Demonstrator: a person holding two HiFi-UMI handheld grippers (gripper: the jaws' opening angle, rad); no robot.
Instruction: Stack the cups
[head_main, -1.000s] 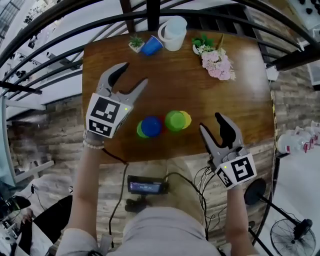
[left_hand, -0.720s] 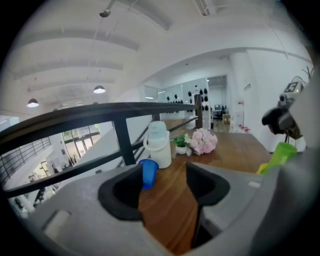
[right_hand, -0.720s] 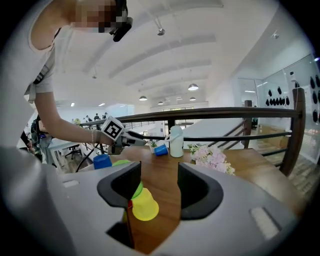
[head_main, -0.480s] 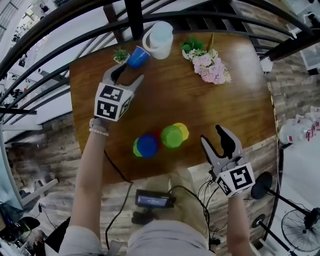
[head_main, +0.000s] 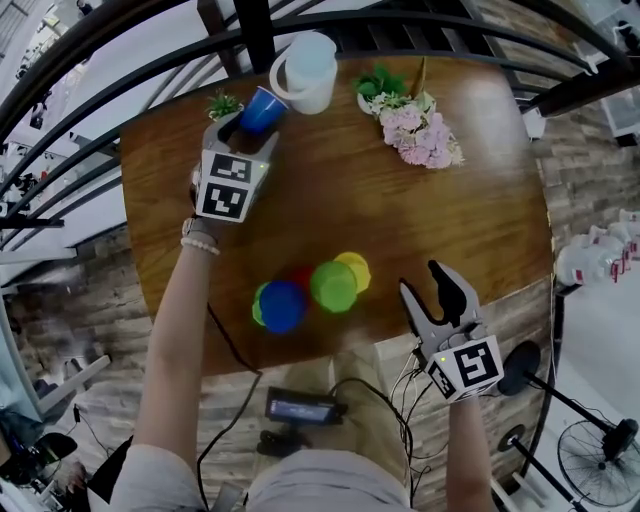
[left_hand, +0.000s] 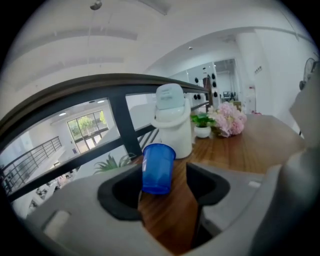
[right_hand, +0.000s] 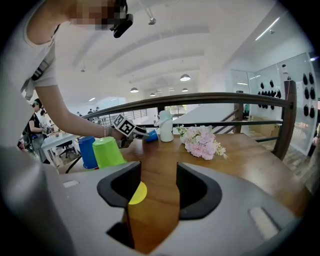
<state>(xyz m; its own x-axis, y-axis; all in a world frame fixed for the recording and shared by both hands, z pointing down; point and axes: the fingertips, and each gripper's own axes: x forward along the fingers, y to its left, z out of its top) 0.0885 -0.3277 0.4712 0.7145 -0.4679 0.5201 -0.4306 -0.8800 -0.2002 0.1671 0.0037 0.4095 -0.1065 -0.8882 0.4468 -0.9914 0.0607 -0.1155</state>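
Blue cup (left_hand: 158, 167), nearly upright, is framed just ahead of the left claw (left_hand: 164, 176), whose jaws are spread empty, while the right claw (head_main: 422, 283), likewise spread, is held well apart

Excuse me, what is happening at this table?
A person works with a two-jaw tool in each hand. The left tool, jaws open, is at the small blue plastic cup beside the white lidded jug at the far edge, not gripping it. The right tool hovers open near the green plastic cup and yellow plastic cup at the near edge.
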